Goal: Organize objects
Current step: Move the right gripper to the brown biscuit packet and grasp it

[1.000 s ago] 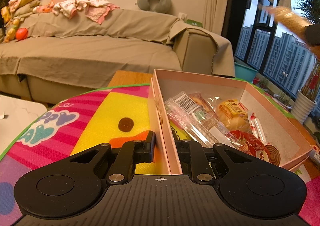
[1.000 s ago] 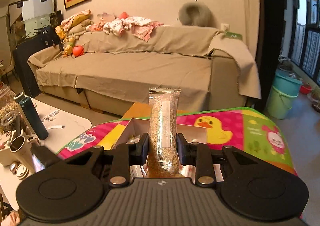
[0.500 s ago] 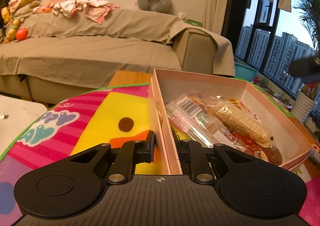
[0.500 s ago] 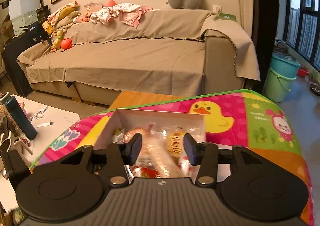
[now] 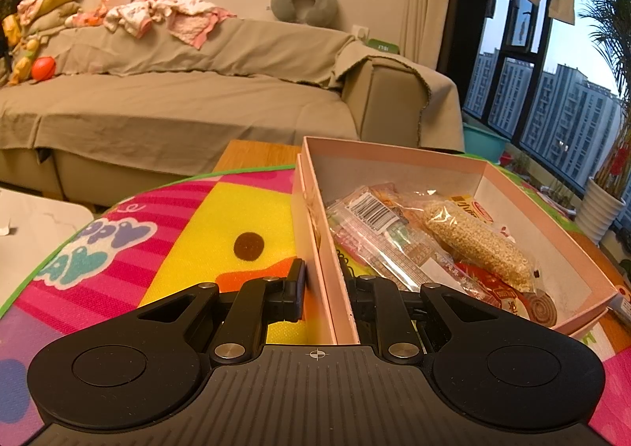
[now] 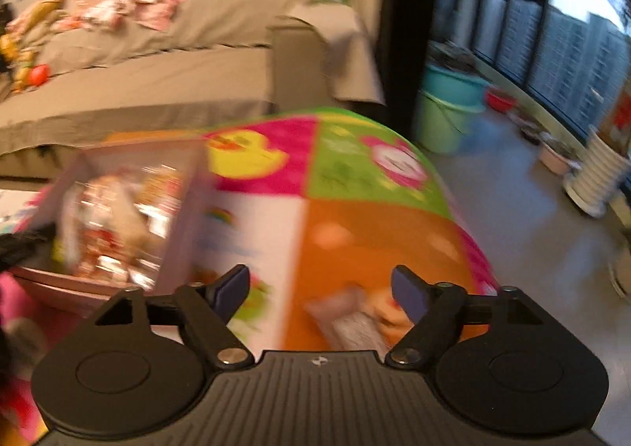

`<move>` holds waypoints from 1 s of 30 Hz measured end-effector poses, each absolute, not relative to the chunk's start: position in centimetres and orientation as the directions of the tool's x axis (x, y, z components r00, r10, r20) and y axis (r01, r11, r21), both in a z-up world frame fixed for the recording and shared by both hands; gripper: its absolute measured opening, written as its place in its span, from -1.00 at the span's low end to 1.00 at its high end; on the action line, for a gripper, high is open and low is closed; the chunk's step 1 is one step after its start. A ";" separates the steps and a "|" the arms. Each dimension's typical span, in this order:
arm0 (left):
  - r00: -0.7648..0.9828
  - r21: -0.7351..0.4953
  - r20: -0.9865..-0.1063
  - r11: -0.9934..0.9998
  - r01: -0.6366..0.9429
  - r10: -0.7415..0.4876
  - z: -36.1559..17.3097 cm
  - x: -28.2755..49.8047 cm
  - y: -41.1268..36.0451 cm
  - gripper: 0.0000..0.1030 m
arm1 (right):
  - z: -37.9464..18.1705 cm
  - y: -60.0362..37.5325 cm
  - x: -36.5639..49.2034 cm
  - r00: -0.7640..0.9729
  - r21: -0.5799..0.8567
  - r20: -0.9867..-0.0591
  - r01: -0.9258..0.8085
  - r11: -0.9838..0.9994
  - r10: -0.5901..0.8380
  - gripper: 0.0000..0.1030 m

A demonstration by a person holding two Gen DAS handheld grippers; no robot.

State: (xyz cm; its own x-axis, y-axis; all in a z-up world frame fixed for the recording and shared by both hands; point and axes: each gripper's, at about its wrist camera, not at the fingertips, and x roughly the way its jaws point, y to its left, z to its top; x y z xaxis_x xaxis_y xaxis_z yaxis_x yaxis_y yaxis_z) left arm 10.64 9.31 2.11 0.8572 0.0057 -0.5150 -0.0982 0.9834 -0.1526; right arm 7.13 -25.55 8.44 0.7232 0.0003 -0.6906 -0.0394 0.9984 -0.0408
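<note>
A pink cardboard box sits on a colourful play mat and holds several snack packets. A clear packet of tan grain bar lies on top of them. My left gripper is shut on the box's near left wall. My right gripper is open and empty above the mat, to the right of the box. A silvery snack packet lies on the mat between its jaws; the view is blurred.
A beige covered sofa stands behind the mat. Teal and green buckets stand on the floor to the right. A white ribbed planter stands by the window. A white table edge is at left.
My right gripper opened, and the grain bar packet now lies in the box. The right gripper then swung right, away from the box, over the mat. The left gripper has not moved.
</note>
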 end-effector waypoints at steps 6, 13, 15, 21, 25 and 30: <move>0.857 -0.153 -0.515 0.983 -0.098 0.006 2.1 10.6 9.3 -0.66 | 4.2 -28.8 7.7 0.647 0.002 -0.762 0.037 0.999 -0.022 0.67; 0.857 -0.152 -0.515 0.983 -0.098 0.006 2.1 10.6 9.3 -0.66 | 1.3 -28.6 8.1 0.618 0.014 -0.786 0.048 0.999 -0.018 0.78; 0.857 -0.152 -0.515 0.983 -0.098 0.006 2.1 10.6 9.3 -0.66 | 1.3 -28.2 7.9 0.617 0.020 -0.787 0.041 0.999 -0.009 0.78; 0.857 -0.152 -0.515 0.983 -0.098 0.006 2.1 10.6 9.3 -0.66 | 2.1 -26.1 6.3 0.614 0.068 -0.782 -0.085 0.994 0.106 0.78; 0.857 -0.152 -0.515 0.983 -0.098 0.006 2.1 10.6 9.3 -0.66 | 2.2 -25.6 7.1 0.647 0.001 -0.762 -0.045 0.999 0.030 0.76; 0.857 -0.152 -0.515 0.983 -0.098 0.006 2.1 10.6 9.3 -0.66 | 1.6 -25.6 8.1 0.650 -0.035 -0.760 -0.012 0.999 -0.019 0.35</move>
